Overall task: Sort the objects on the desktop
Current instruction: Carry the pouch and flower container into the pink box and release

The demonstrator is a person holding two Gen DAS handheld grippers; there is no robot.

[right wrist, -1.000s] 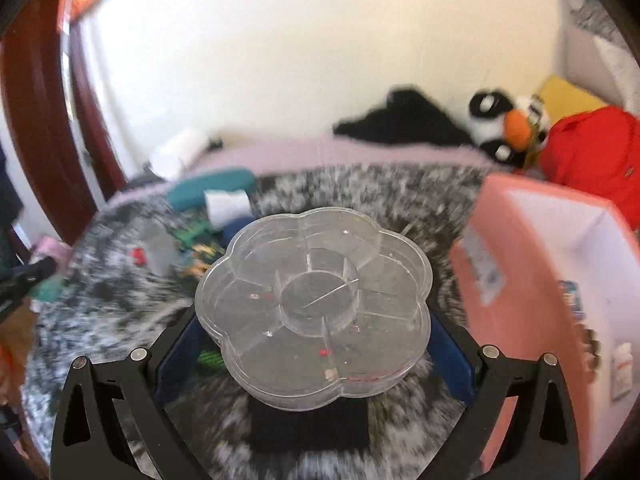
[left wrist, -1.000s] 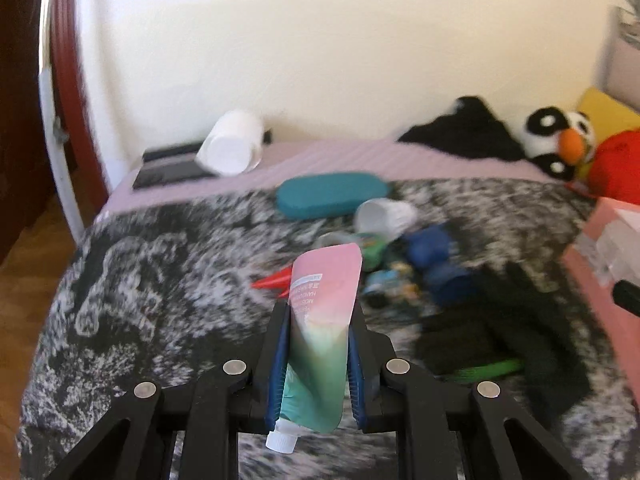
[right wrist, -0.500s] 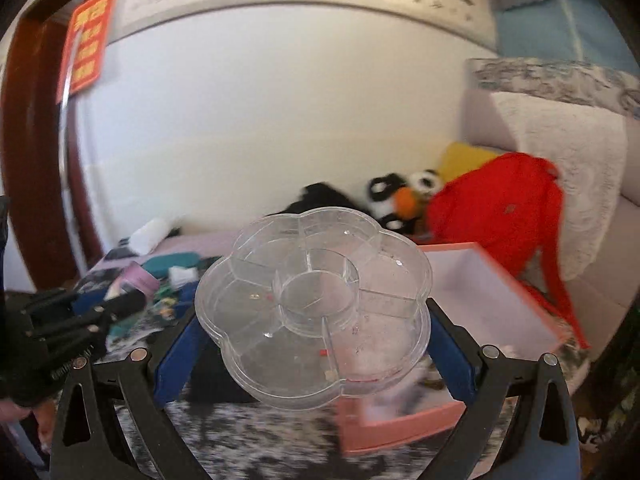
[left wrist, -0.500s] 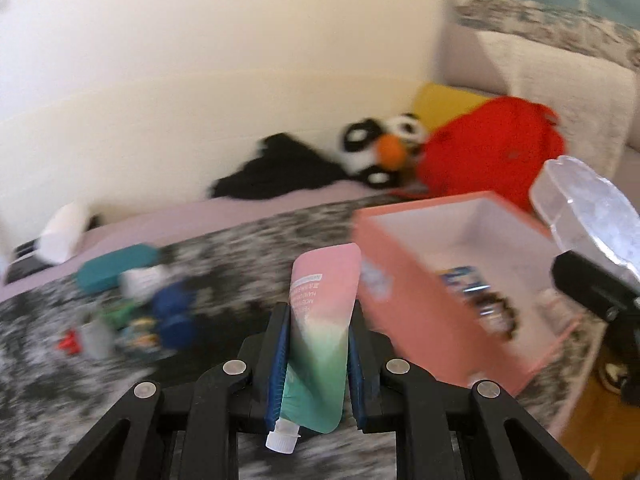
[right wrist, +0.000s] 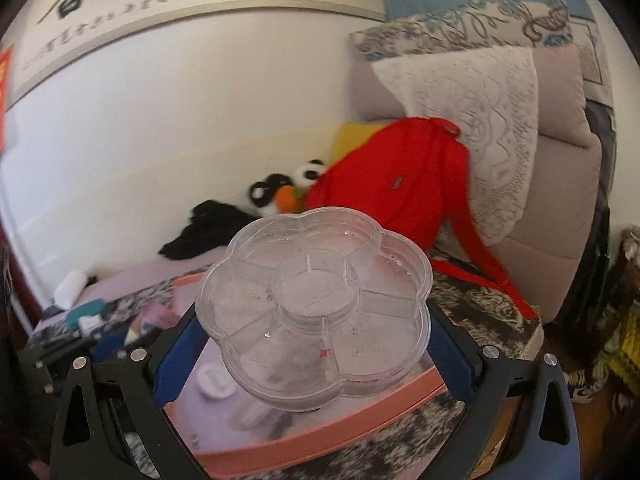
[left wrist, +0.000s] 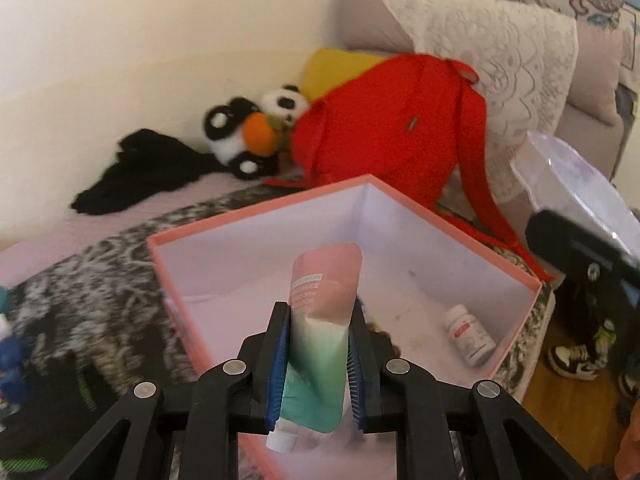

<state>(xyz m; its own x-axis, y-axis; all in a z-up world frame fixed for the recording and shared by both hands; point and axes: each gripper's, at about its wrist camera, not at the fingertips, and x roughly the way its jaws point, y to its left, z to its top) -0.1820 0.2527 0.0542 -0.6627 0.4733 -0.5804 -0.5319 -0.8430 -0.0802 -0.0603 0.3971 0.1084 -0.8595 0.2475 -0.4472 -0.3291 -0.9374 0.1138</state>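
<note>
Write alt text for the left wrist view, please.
The left hand-held gripper grips a pink-and-green tube over an open pink box with a white pill bottle inside. A red backpack and a panda toy lie behind it.

Open room: we see most of the white floor of the pink cardboard box (left wrist: pixel 400 204) bare, with its top open.
In the box: a small white pill bottle (left wrist: pixel 469 335) lies near the right wall.
Behind the box: a red fabric backpack (left wrist: pixel 384 128) leans close, one strap hanging by the far corner.
Right side: our clear flower-shaped plastic tray (right wrist: pixel 314 300) hangs above the box.
</note>
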